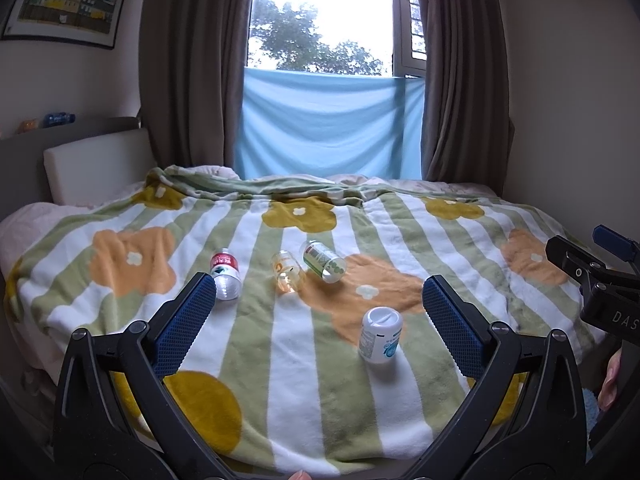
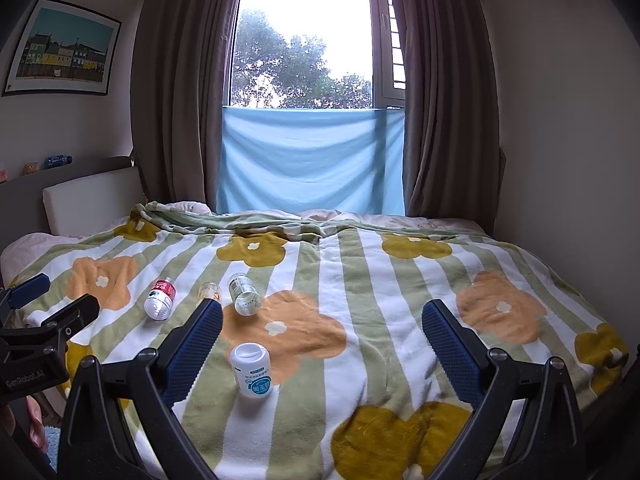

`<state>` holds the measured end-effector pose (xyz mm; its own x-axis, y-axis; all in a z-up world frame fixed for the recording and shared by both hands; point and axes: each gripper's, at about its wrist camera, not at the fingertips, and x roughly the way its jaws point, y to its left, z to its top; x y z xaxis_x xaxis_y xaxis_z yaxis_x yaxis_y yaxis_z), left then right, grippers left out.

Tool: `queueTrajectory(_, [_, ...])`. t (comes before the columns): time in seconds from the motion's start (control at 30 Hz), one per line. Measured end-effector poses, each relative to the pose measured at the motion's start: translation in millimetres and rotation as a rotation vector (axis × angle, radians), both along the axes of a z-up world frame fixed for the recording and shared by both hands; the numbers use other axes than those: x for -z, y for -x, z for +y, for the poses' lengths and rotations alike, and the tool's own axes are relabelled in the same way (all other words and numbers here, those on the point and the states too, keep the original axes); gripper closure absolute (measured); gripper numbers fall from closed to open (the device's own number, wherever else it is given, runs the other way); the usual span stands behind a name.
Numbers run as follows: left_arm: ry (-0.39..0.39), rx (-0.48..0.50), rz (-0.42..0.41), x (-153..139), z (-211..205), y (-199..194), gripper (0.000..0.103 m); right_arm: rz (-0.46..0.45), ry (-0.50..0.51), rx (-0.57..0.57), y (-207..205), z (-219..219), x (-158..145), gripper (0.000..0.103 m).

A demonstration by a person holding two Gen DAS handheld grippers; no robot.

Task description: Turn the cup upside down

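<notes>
A bedroom: a bed covered by a striped floral blanket (image 1: 280,340), with brown curtains and a window (image 1: 320,16) behind it.

Left wrist view: the left gripper (image 1: 319,312) hangs above the near edge of the bed, jaws spread wide and empty. Four containers rest on the blanket. A white bottle (image 1: 381,334) stands nearest, tilted slightly. Beyond it lie a green-labelled container (image 1: 324,261), a small orange-tinted container (image 1: 287,271) and a red-labelled bottle (image 1: 225,274), all on their sides. Which item is the cup cannot be determined; the white bottle is the likeliest candidate.

Right wrist view: the right gripper (image 2: 322,338) is likewise fully spread and empty, well apart from every container. The white bottle sits just beside its left finger.

Task status: nothing is grasped; approach, grasp and inversion all remain.
</notes>
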<state>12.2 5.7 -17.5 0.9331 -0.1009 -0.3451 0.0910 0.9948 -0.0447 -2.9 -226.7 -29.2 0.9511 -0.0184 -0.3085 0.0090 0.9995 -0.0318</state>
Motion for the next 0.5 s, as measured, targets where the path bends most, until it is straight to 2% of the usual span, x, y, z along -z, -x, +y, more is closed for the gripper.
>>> queueTrajectory(0.5, [-0.007,0.001,-0.029,-9.8,-2.3,-2.1,0.000,-0.014,-0.010,0.013,-1.7,-10.1,-8.8,0.003])
